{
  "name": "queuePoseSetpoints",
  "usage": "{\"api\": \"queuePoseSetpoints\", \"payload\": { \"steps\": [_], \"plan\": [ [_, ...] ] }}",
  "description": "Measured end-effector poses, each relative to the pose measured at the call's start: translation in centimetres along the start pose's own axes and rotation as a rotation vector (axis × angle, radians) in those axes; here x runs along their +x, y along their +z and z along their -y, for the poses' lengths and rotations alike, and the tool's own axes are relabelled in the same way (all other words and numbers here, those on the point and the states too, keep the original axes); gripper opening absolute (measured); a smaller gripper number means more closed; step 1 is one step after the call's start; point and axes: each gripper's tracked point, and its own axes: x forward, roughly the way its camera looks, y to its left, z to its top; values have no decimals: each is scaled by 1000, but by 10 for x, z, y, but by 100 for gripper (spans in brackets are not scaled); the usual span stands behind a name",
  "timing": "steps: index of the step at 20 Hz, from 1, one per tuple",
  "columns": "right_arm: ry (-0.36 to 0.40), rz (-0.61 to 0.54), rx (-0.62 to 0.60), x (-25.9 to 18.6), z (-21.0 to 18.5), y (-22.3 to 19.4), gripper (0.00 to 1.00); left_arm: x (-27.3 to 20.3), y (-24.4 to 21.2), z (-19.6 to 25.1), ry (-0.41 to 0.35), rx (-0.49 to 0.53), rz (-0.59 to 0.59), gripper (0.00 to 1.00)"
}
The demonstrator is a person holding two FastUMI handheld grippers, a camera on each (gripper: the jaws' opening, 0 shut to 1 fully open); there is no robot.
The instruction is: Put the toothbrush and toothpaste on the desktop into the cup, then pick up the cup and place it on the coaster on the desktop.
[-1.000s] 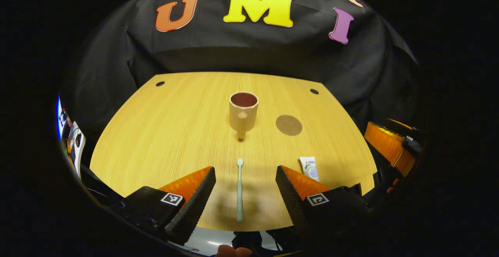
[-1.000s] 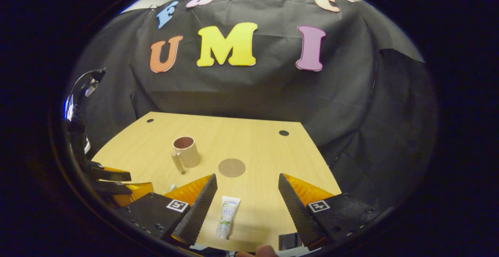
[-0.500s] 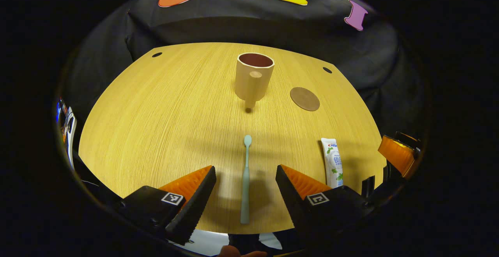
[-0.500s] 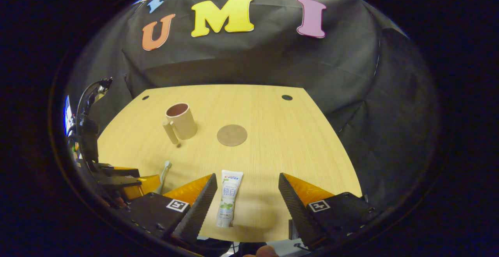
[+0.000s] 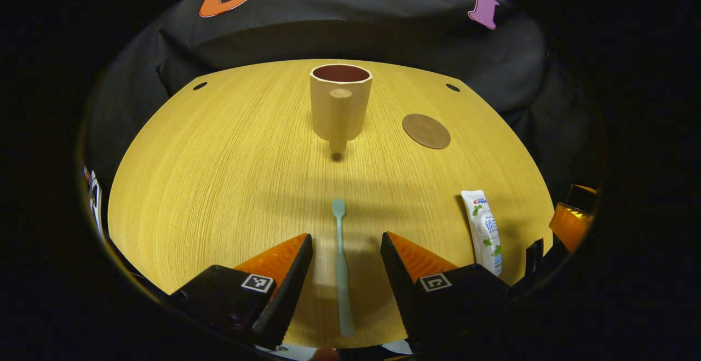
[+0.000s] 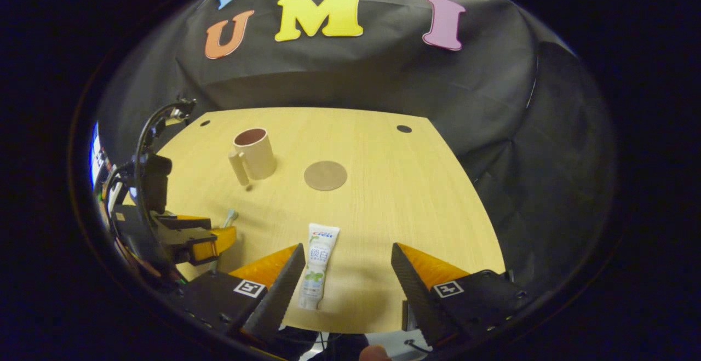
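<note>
A pale green toothbrush (image 5: 341, 262) lies flat on the wooden desktop (image 5: 219, 175), its handle between the fingers of my left gripper (image 5: 346, 240), which is open and not touching it. Beyond it stands a beige cup (image 5: 339, 103) with its handle facing me. A white toothpaste tube (image 6: 317, 265) lies on the desktop just inside the left finger of my open right gripper (image 6: 346, 251). The tube (image 5: 483, 229) also lies at the right in the left gripper view. A round brown coaster (image 6: 325, 175) sits right of the cup (image 6: 253, 154). The left gripper (image 6: 200, 238) shows at the left in the right gripper view.
Two small dark holes (image 5: 453, 87) mark the far corners of the desktop. The desktop's near edge runs just under both grippers. Black cloth hangs behind and to the right of the desk. Cables and a stand (image 6: 148, 169) rise at the left.
Both grippers have come lower and forward over the desktop. My left gripper's fingers have narrowed a little around the toothbrush handle. The toothpaste now sits nearer my right gripper's left finger.
</note>
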Motion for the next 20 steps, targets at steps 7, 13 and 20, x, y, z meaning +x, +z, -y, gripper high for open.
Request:
{"api": "queuePoseSetpoints", "payload": {
  "steps": [7, 13, 20],
  "plan": [
    [-3, -16, -2, 3, -1, -4, 95, 12, 0, -5, 23, 6, -37, 75],
    [7, -42, -1, 8, -5, -9, 95, 17, -4, -5, 40, 56, -57, 40],
    [43, -93, -22, 19, -20, -19, 95, 18, -2, -8, 20, 30, -62, 3]
  ]
}}
